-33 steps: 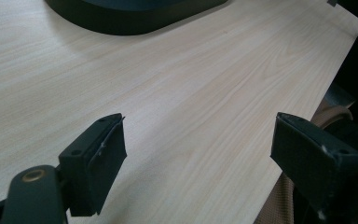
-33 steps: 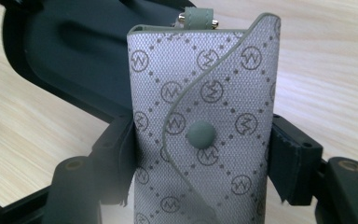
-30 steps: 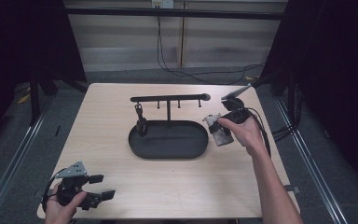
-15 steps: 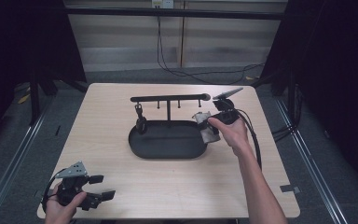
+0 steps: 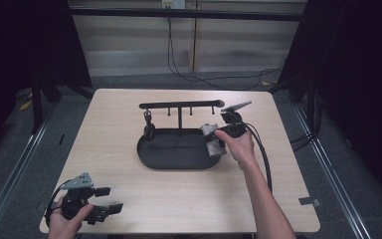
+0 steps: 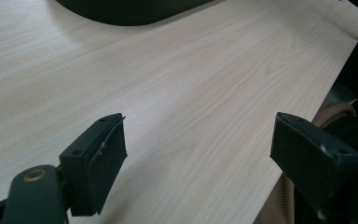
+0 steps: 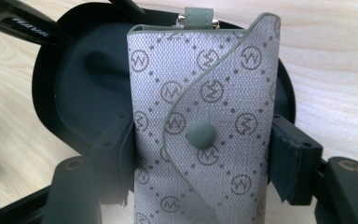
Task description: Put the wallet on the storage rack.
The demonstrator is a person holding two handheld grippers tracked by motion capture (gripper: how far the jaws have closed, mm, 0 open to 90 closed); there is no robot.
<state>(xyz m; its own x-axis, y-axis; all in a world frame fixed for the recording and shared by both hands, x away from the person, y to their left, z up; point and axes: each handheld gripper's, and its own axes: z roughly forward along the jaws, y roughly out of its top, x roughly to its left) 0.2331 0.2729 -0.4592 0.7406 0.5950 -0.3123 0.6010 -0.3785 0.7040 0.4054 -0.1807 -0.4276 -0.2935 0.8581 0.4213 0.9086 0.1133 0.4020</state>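
My right gripper is shut on a grey patterned key pouch, its jaws pressing both sides. The pouch has a snap button and a loop at its top, and hangs over the right end of the black oval tray. A black T-shaped rack rises from the tray, with a small dark item hanging under its left arm. My left gripper rests near the table's front left corner, open, with bare wood between its jaws.
The light wooden table stands between metal floor rails. A cable trails from the right gripper along the forearm. A small grey tab lies near the table's front right corner. The table edge drops away beside the left gripper.
The right hand has carried the pouch leftward from beside the tray's right end to over the tray's right part. The left gripper has stayed in place.
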